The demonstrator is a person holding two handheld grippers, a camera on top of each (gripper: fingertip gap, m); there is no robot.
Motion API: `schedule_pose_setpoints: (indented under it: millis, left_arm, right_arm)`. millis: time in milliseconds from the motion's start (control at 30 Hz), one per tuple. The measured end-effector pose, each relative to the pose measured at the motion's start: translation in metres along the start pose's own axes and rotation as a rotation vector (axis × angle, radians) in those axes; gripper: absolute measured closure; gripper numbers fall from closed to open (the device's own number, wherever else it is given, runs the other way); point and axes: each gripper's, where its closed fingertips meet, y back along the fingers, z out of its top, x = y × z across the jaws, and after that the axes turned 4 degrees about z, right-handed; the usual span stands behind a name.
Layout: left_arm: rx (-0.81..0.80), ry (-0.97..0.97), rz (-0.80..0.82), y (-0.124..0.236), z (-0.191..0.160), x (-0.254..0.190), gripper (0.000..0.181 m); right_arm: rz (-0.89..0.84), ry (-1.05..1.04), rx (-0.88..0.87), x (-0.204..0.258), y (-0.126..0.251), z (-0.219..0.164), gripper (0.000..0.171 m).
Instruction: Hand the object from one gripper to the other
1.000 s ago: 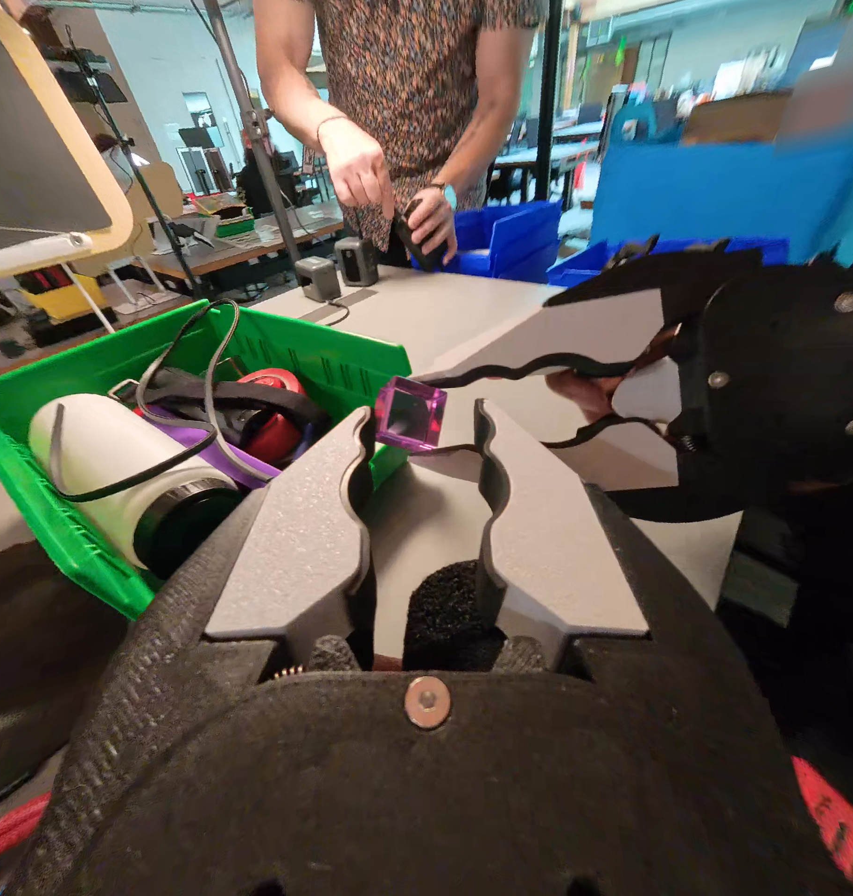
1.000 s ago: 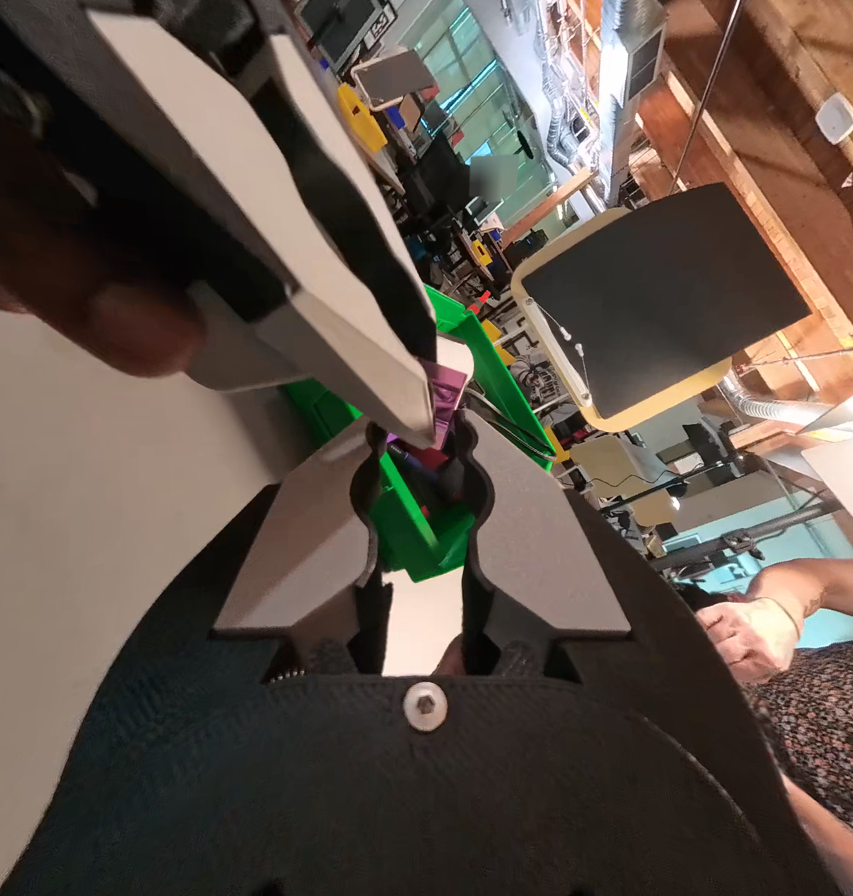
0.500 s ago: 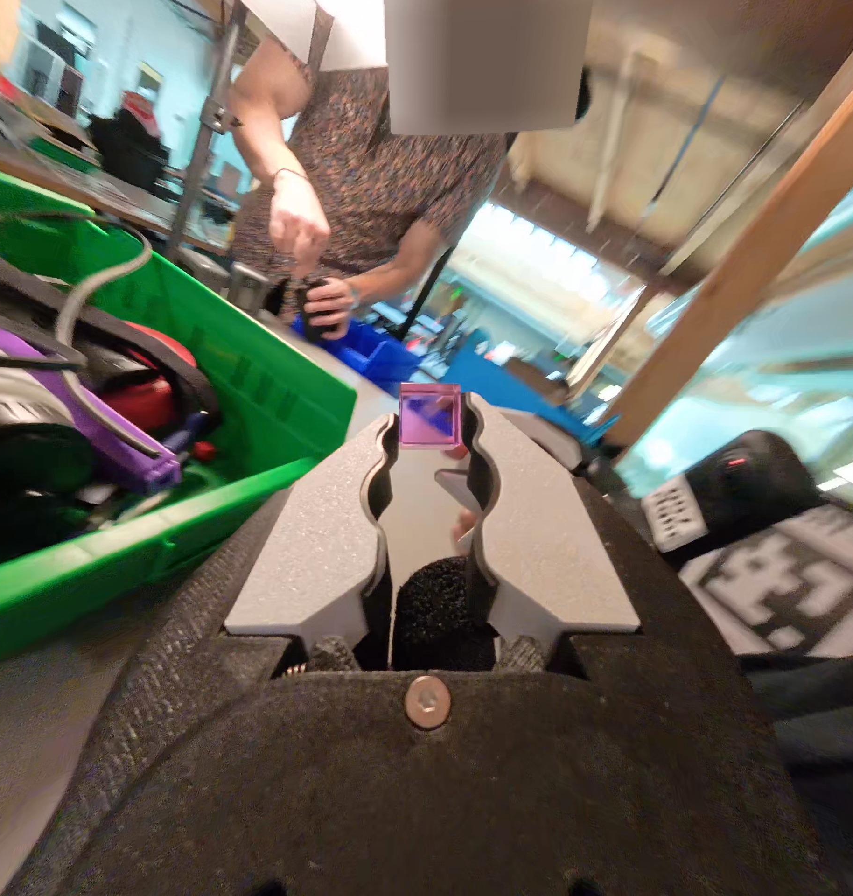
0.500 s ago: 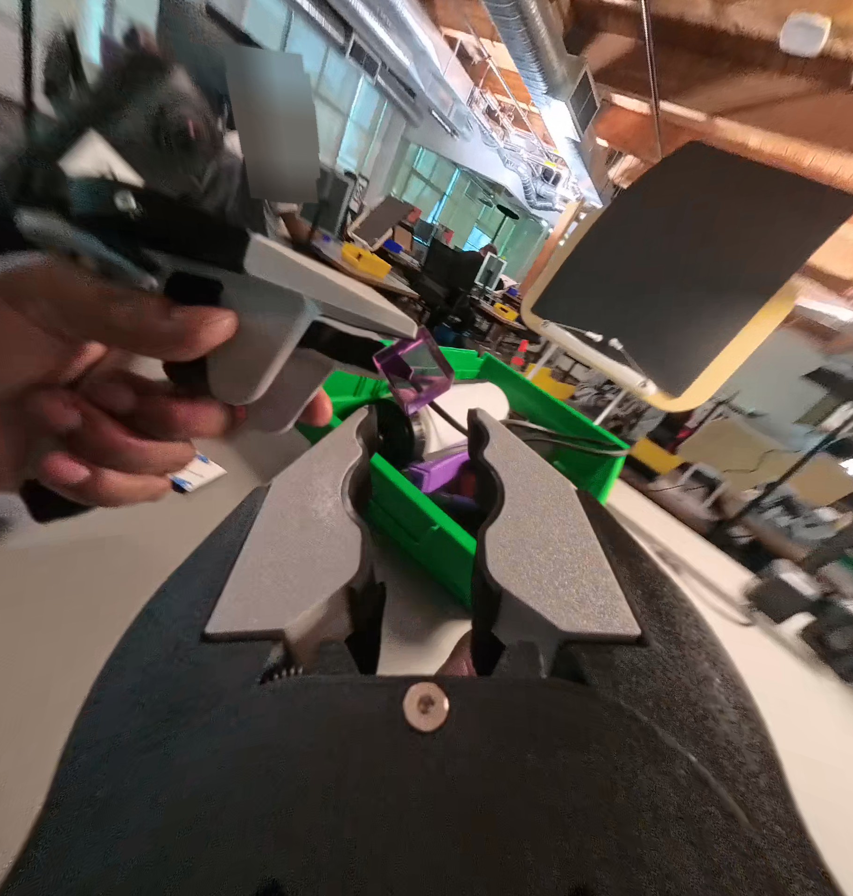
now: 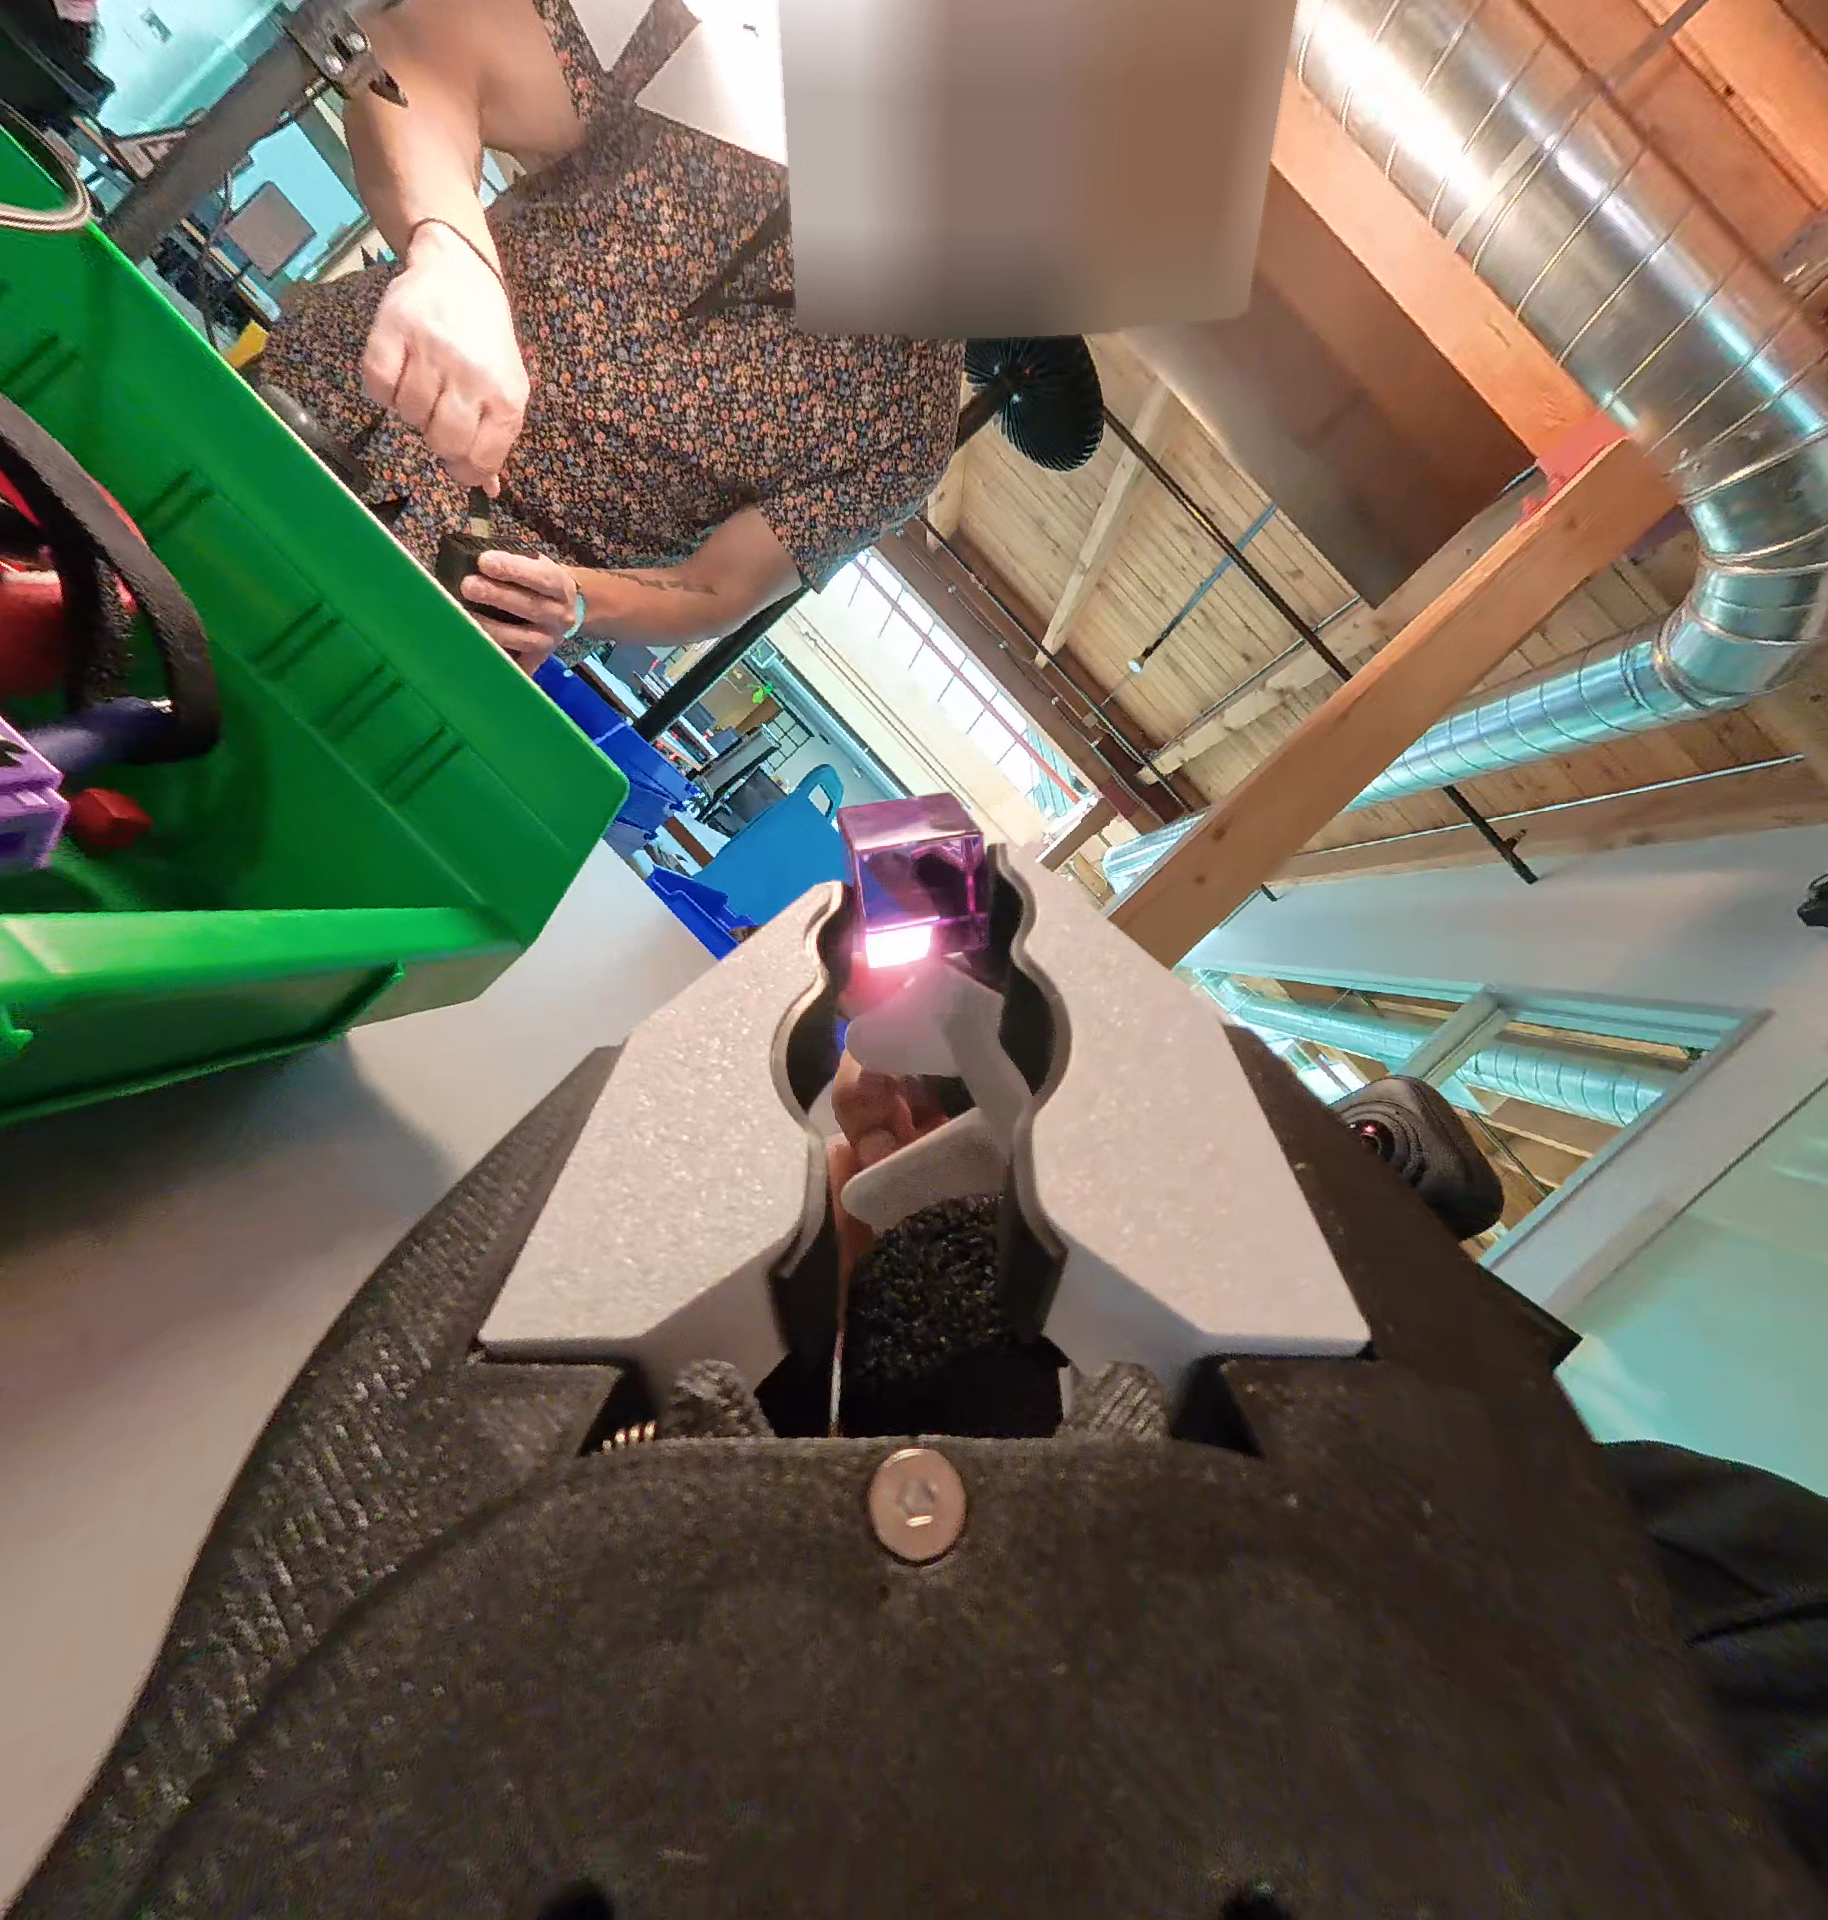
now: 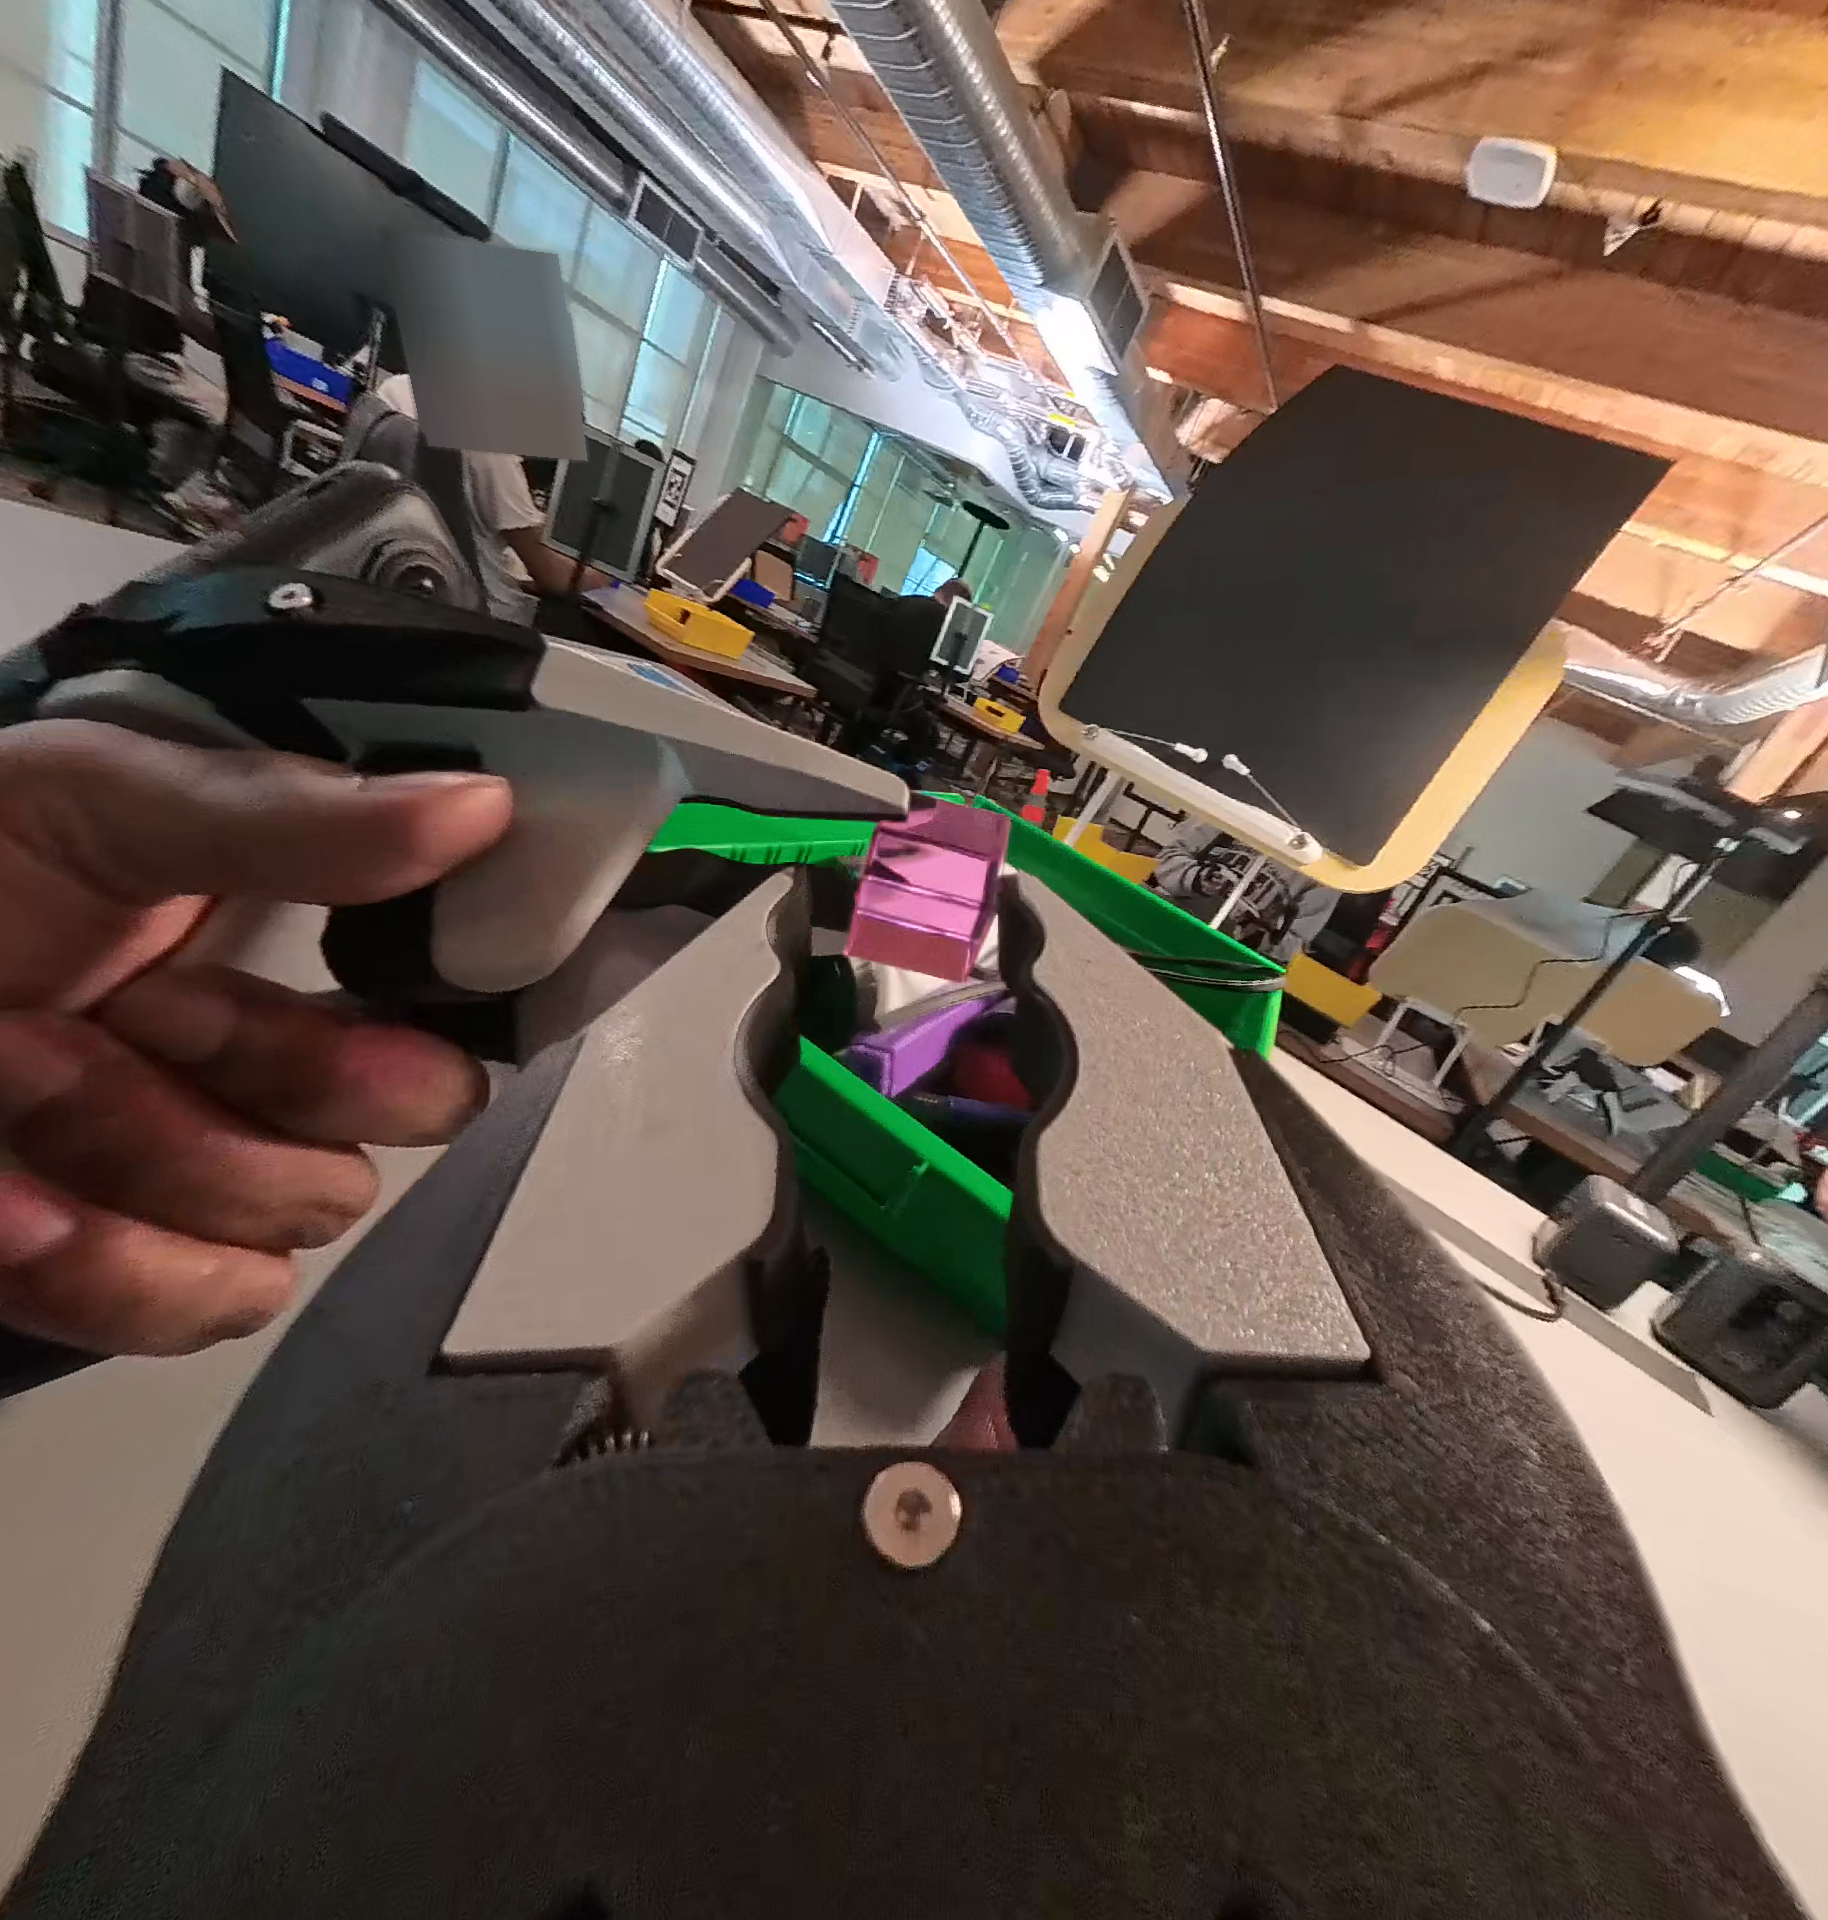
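Two grey fingers (image 5: 681, 1091) of the left gripper (image 5: 915, 909) pinched narrow on the purple cube (image 5: 915, 868), one flat face against each tip. Cube aloft, clear of the table (image 5: 162, 1299), just off the near corner of the green bin (image 5: 370, 675) and outside it.

Around the same cube, in the right wrist view, fingertips of the right gripper (image 6: 905, 914) parted, one to either side. One face close to or touching a tip, a visible gap at the other; no grip there.

Against a second ago: cube then at the tip of the right gripper, left fingers spread wide off the bin's corner. Now the reverse, left clamped and right loose.

Judged meaning: pass from right to left made, load borne by the left alone. Judged remainder: either withdrawal of the right gripper away from the bin or, with its tips astride the cube, a return pass; not decidable from these views.

Inside the bin: purple, red and black items. Beyond the bin: a person in a patterned shirt, busy with a small dark object.
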Motion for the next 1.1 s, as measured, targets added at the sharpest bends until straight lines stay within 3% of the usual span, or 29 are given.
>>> schedule_pose_setpoints:
  millis: [67, 233, 467, 600, 733, 833, 933, 1100]
  left_arm:
    - [0.003, -0.009, 0.0, -0.001, -0.001, -0.001, 0.155]
    - [0.064, -0.083, 0.026, -0.001, -0.004, -0.002, 0.155]
    - [0.183, -0.379, 0.23, 0.01, 0.0, 0.008, 0.143]
    - [0.303, -0.276, 0.209, 0.014, -0.015, 0.011, 0.145]
    - [0.302, -0.172, 0.087, 0.012, -0.019, 0.002, 0.15]
    - [0.271, -0.294, 0.07, 0.011, -0.016, 0.0, 0.152]
    - [0.191, -0.576, 0.159, 0.012, 0.0, 0.003, 0.152]
    - [0.169, -1.084, 0.22, 0.017, 0.005, -0.007, 0.152]
  right_arm:
    - [-0.017, 0.003, -0.01, -0.004, 0.002, 0.001, 0.141]
    - [0.02, 0.022, 0.003, -0.004, 0.003, -0.003, 0.142]
    - [0.028, 0.358, 0.06, 0.006, 0.003, -0.01, 0.142]
    - [0.038, 0.438, 0.04, 0.014, 0.003, -0.008, 0.143]
    - [0.038, 0.449, 0.001, 0.016, 0.005, -0.003, 0.142]
    - [0.065, 0.371, -0.023, 0.015, 0.007, 0.001, 0.141]
    - [0.183, 0.182, -0.013, 0.014, 0.01, -0.002, 0.14]
    - [0.46, -0.468, 0.021, 0.008, 0.017, -0.004, 0.125]
